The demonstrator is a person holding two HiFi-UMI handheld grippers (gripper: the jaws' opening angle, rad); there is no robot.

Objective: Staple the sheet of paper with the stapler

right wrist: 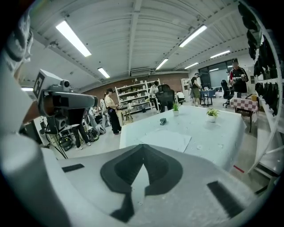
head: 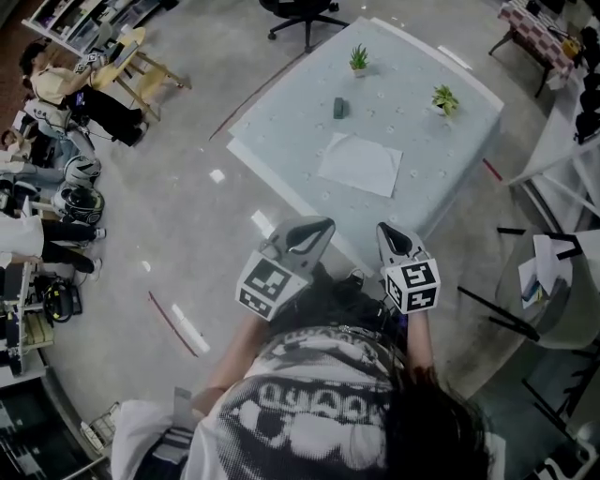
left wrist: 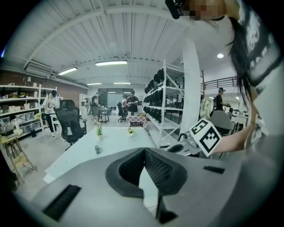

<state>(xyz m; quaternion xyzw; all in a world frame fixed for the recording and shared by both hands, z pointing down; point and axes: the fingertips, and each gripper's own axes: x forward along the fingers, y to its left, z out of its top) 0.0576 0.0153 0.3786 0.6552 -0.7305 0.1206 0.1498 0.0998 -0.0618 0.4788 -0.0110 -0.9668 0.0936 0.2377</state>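
A white sheet of paper (head: 361,164) lies flat on the pale table (head: 450,178), near its front side. Just beyond it sits a small dark stapler (head: 339,108), apart from the sheet. Both grippers are held close to the person's body, short of the table's near edge. My left gripper (head: 322,227) has its jaws together with nothing between them, and so does my right gripper (head: 386,230). The right gripper view shows the paper (right wrist: 166,139) and stapler (right wrist: 163,120) past my shut right gripper (right wrist: 142,147). The left gripper view shows the stapler (left wrist: 97,150) far beyond my left gripper (left wrist: 144,150).
Two small potted plants (head: 358,59) (head: 444,98) stand at the table's far side. An office chair (head: 305,14) is behind the table. People and shelves (head: 56,84) line the left. A chair with papers (head: 548,277) stands at the right, and tape strips (head: 173,323) mark the floor.
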